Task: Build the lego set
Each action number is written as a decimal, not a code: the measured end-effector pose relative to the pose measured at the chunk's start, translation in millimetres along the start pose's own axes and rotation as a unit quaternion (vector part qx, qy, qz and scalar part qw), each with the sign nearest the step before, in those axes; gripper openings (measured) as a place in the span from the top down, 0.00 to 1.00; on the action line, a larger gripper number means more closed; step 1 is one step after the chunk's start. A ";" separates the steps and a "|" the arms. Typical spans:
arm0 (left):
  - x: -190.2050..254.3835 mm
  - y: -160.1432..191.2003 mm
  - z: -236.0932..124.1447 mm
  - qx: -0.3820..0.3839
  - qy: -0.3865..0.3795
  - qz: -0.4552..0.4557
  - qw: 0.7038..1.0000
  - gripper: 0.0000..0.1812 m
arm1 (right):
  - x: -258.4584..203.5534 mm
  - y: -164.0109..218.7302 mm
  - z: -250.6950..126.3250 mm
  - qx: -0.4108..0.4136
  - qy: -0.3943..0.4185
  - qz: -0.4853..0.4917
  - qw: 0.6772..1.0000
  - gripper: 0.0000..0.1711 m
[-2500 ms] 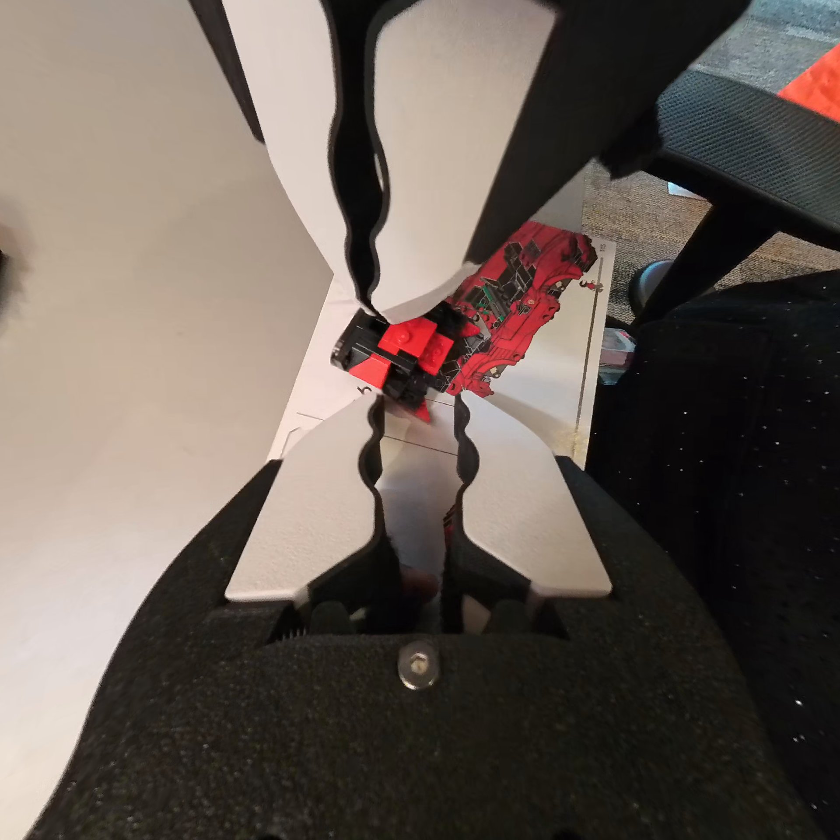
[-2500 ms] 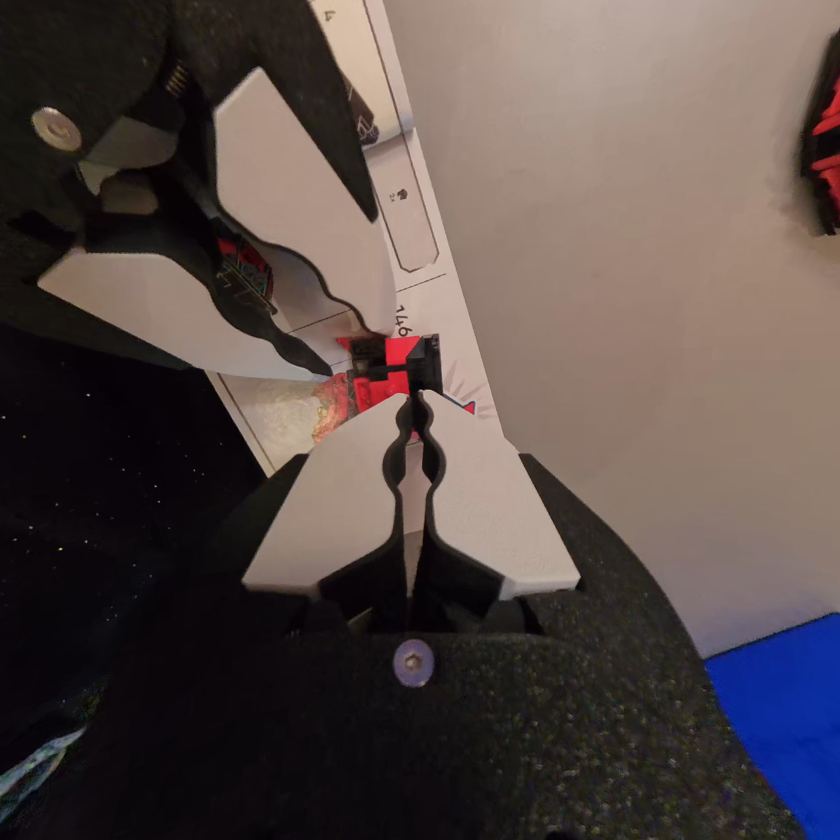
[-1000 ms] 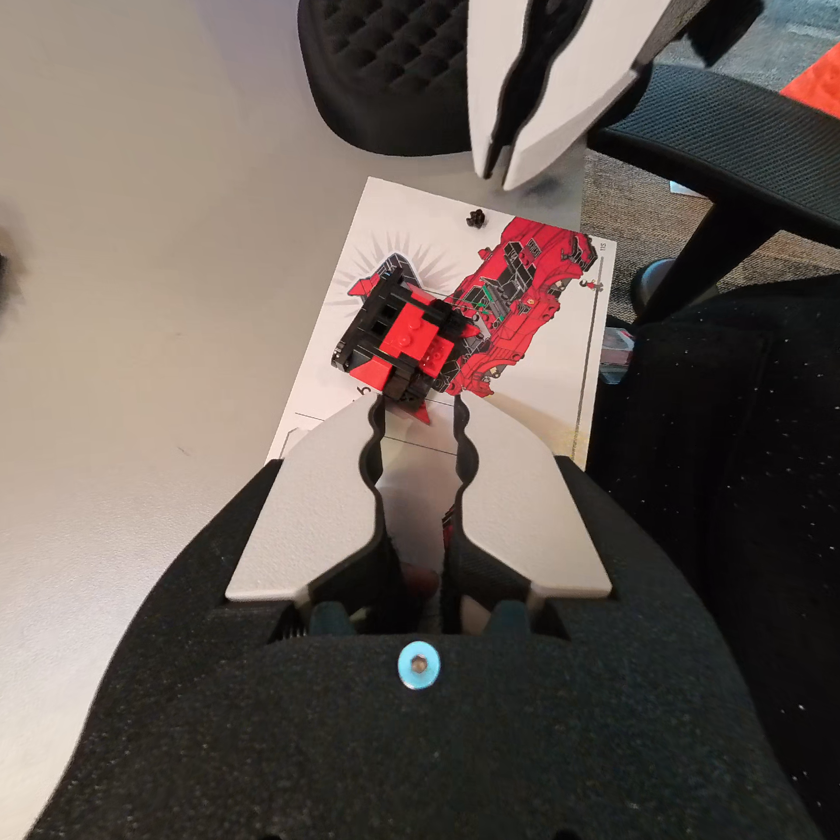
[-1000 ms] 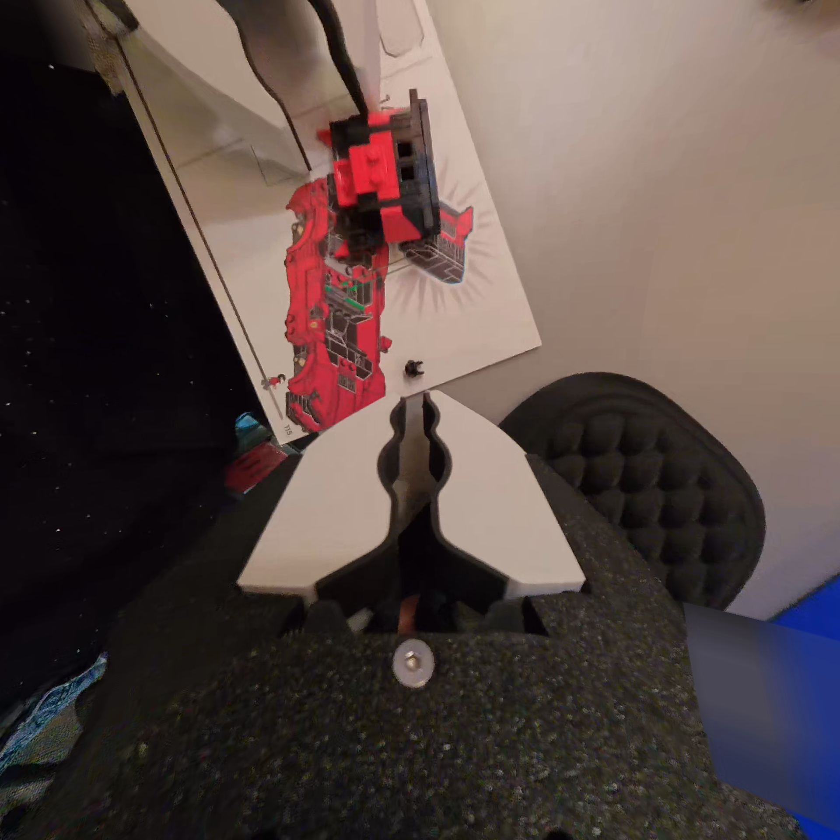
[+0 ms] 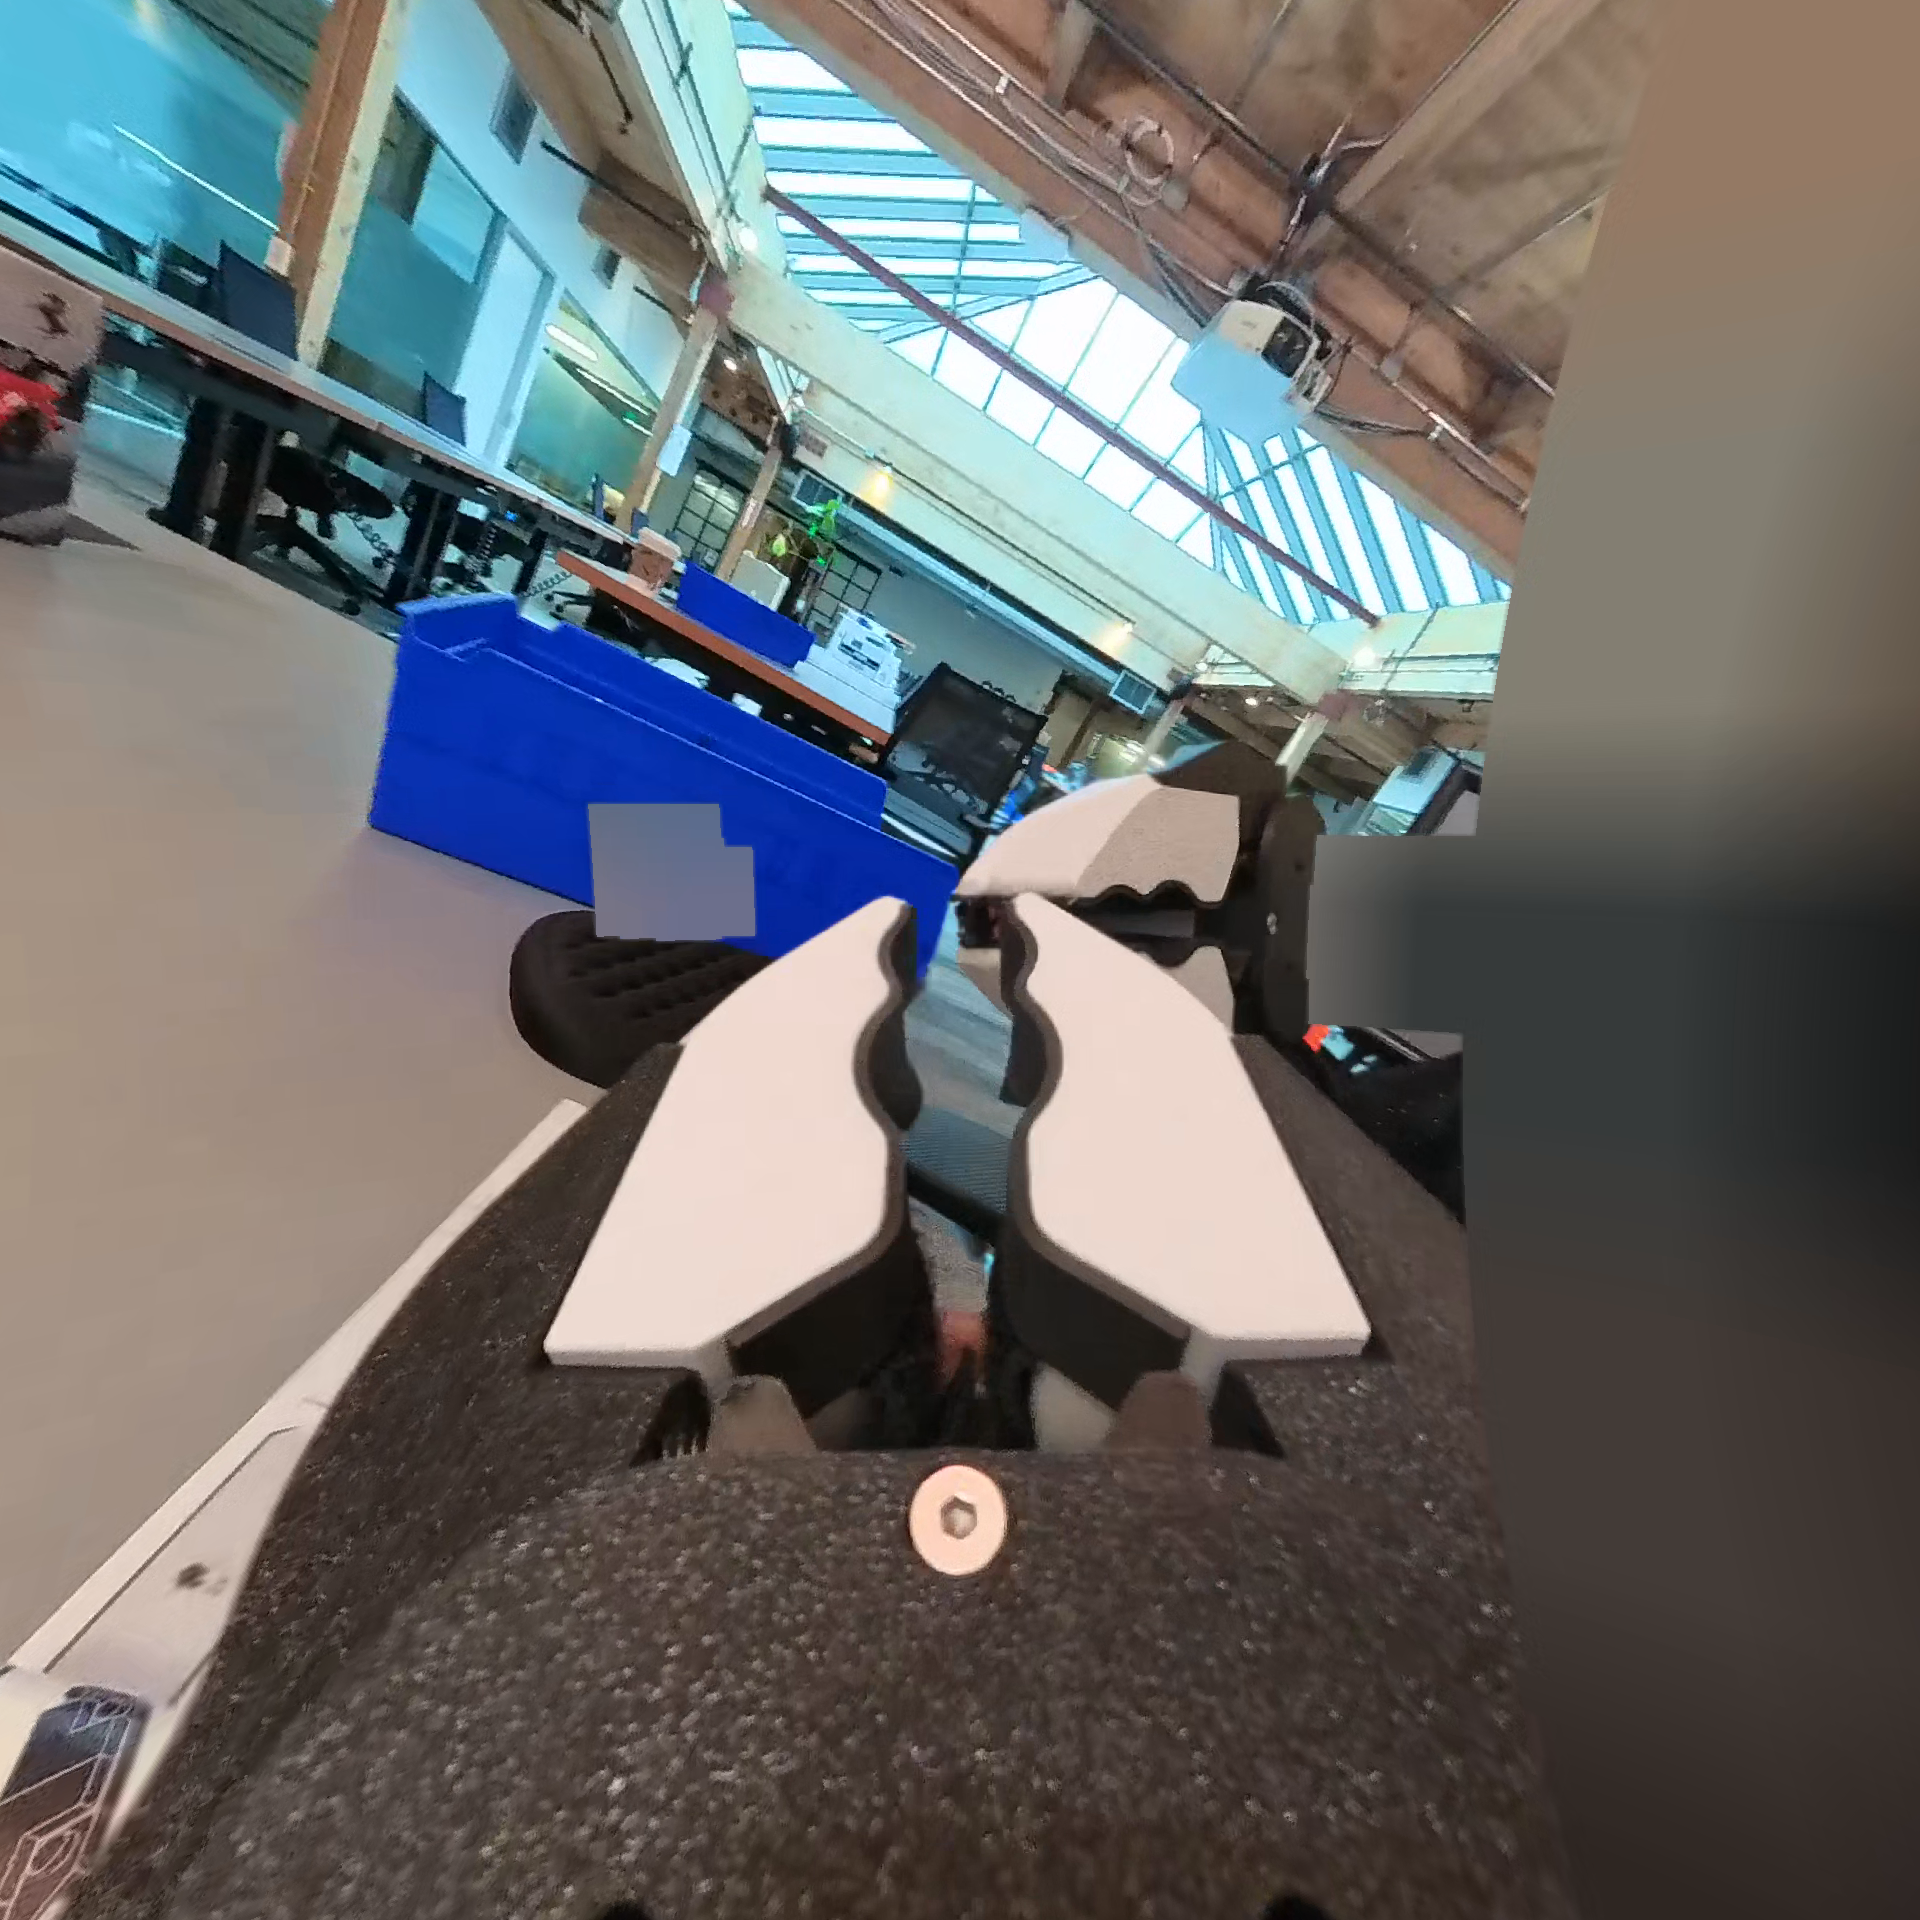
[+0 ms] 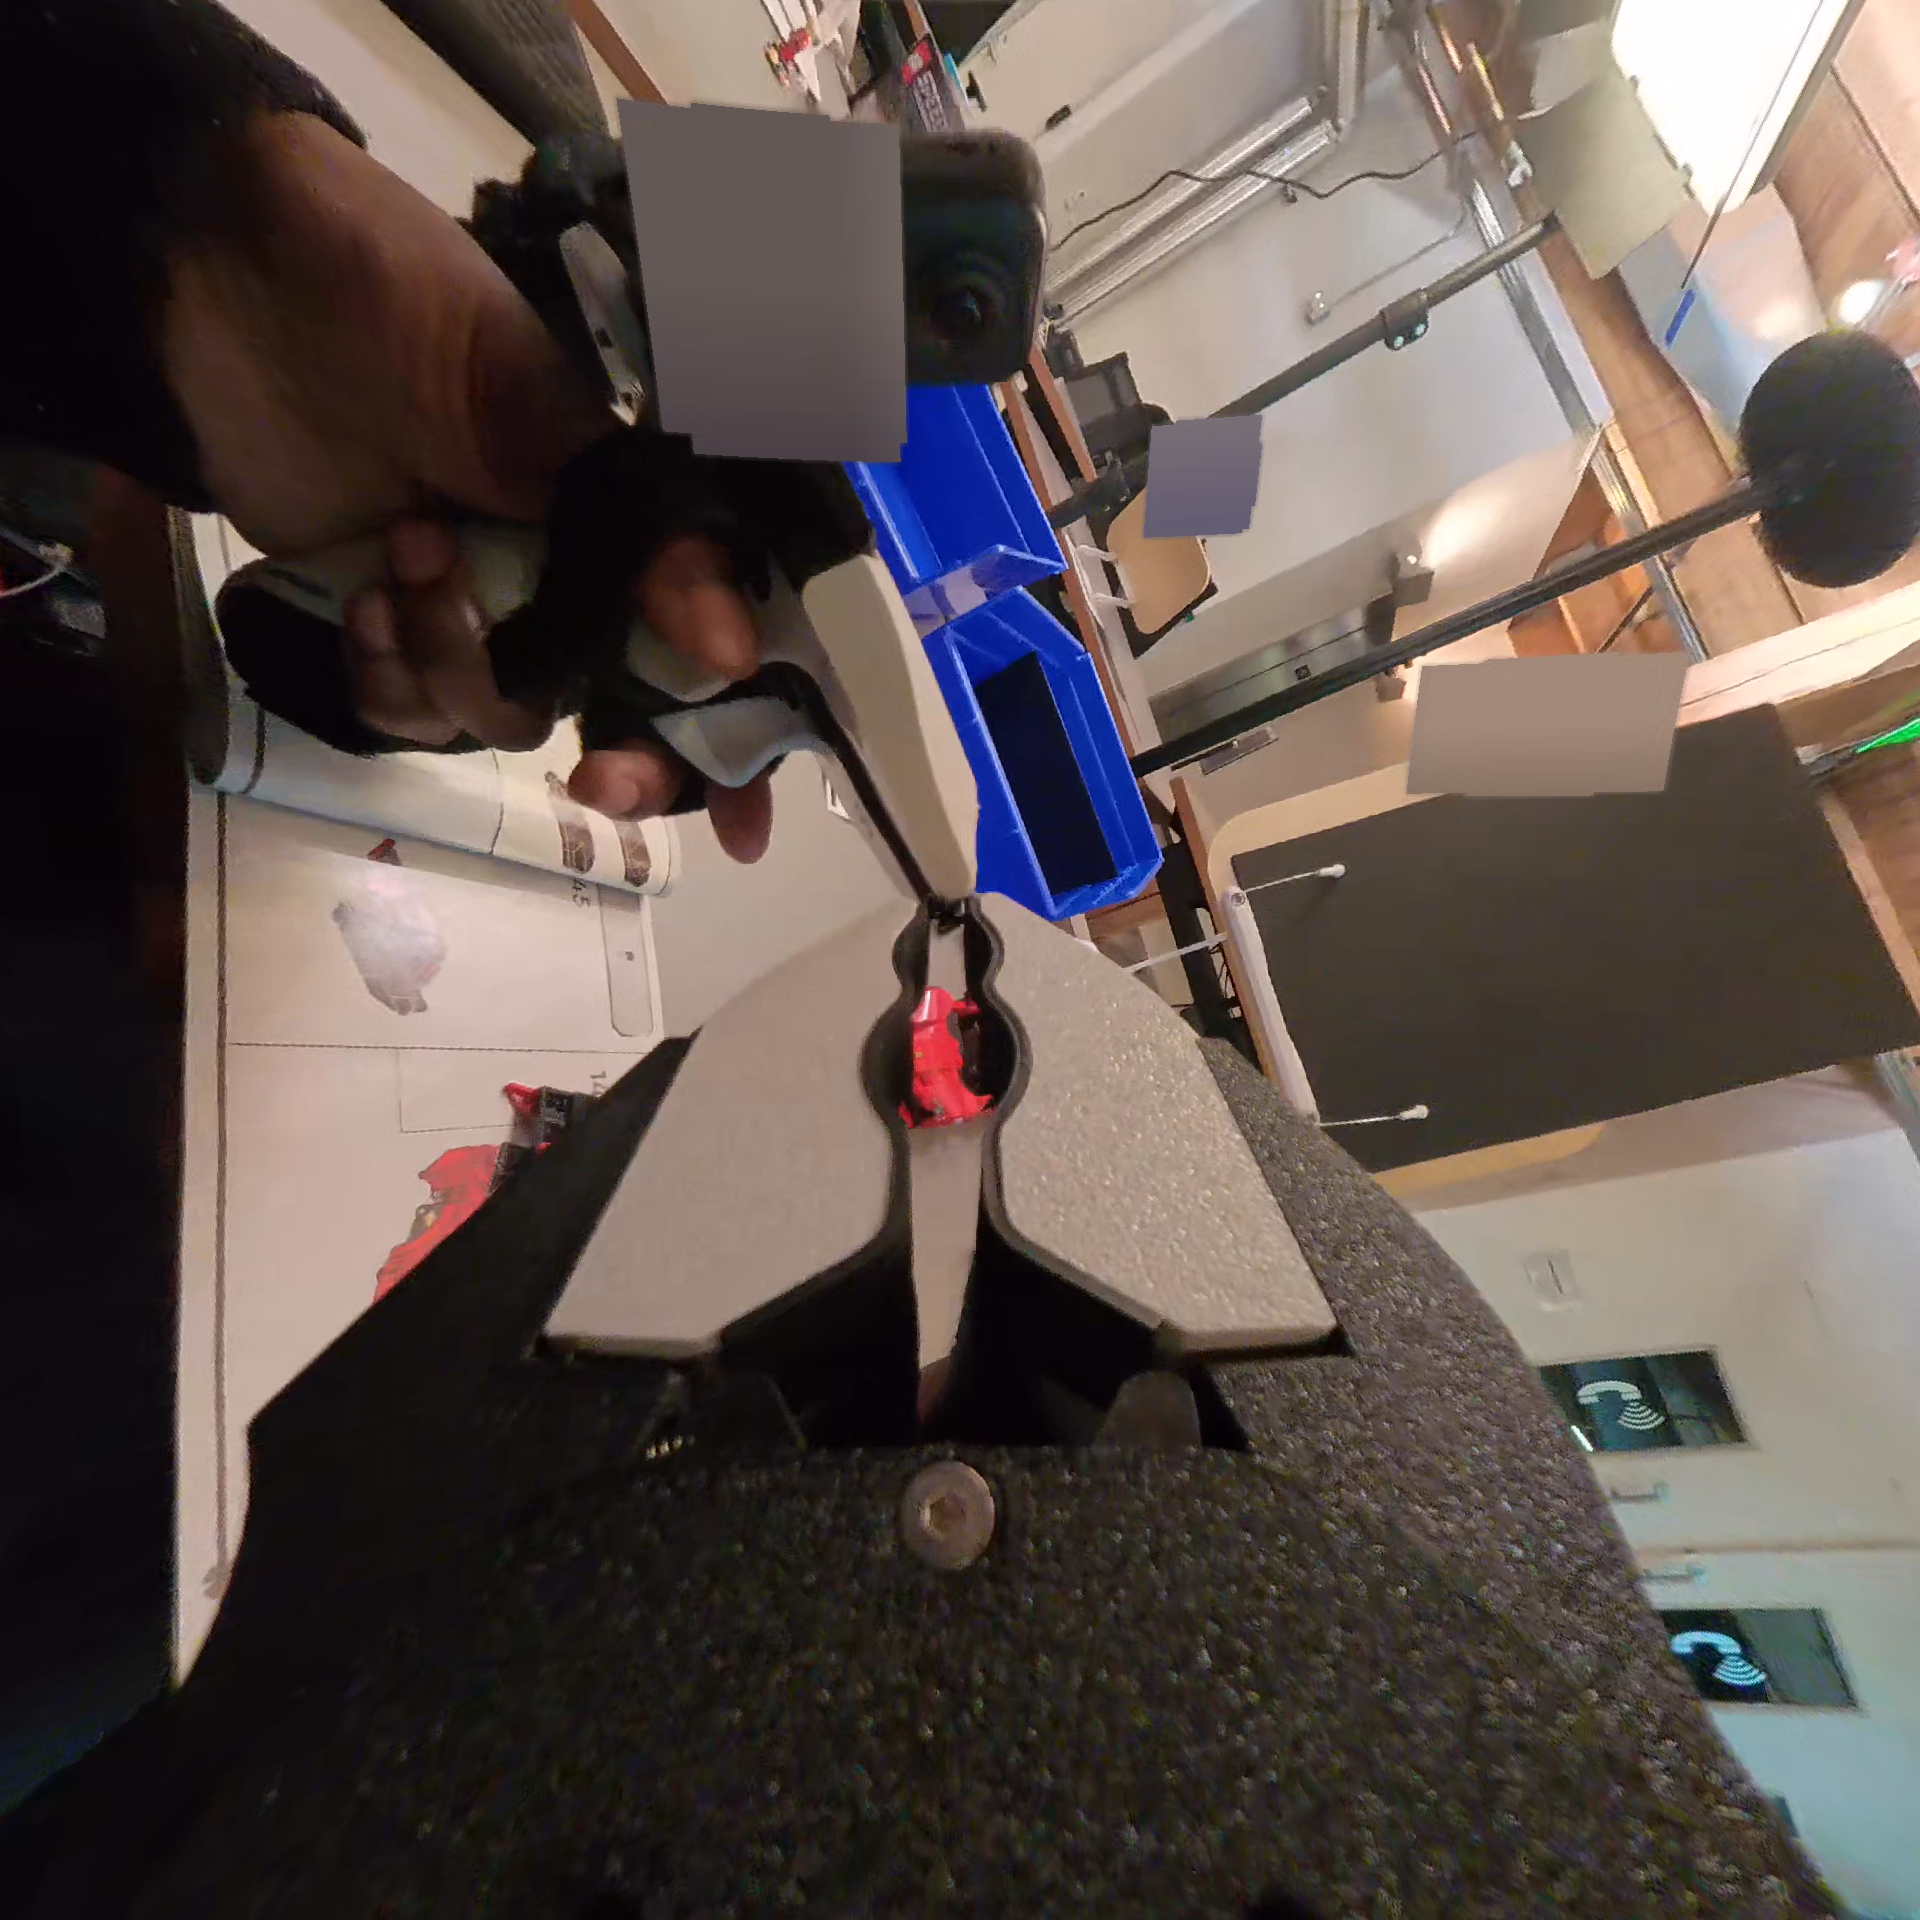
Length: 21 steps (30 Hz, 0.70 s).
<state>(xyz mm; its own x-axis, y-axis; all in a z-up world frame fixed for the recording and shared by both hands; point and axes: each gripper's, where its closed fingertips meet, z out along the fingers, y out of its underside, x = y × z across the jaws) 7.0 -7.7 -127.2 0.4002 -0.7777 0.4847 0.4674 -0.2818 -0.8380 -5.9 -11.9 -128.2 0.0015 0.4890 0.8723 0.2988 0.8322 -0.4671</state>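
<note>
Right gripper (image 6: 948, 923) is pinched nearly shut, I think on a tiny black piece (image 6: 949, 908), but it's too small to be sure. Left gripper (image 5: 961, 920) is slightly open with nothing in it, tips almost touching the right one's, both up in the air. If that handoff slips, the piece drops and could be hard to find. The red build (image 6: 940, 1070) sits on the table (image 5: 208, 935), seen only through the finger gap. The manual (image 6: 416, 987) is partly hidden.
</note>
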 end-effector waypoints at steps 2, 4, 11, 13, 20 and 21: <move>2.3 0.5 -0.3 -0.003 0.019 -0.019 1.000 0.90 | 2.3 -3.8 -0.6 0.002 0.009 -0.016 1.000 0.96; 6.7 -1.0 -0.9 0.003 0.042 -0.034 0.999 0.93 | 2.9 -6.5 -0.7 0.003 0.013 -0.024 1.000 0.96; 20.9 5.5 -10.4 -0.049 0.102 0.006 0.994 0.96 | -6.2 -17.6 -7.3 0.080 -0.111 0.134 0.981 0.94; 25.7 9.5 -16.0 -0.091 0.119 0.039 0.988 0.96 | -4.9 -24.1 -15.1 0.116 -0.216 0.251 0.936 0.93; 39.9 18.0 -23.3 -0.191 0.149 0.114 0.963 0.96 | -17.2 -32.2 -17.5 0.103 -0.362 0.241 0.894 0.96; 40.5 18.7 -23.5 -0.196 0.152 0.115 0.962 0.96 | -17.4 -34.2 -16.8 0.106 -0.364 0.231 0.896 0.96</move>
<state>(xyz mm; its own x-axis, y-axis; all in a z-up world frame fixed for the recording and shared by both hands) 13.4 -57.6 -129.1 0.1815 -0.9564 0.2287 0.0375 -0.2257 -0.9735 -0.1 -53.3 -125.0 -0.5664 0.7717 0.2891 0.2394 0.4897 -0.8384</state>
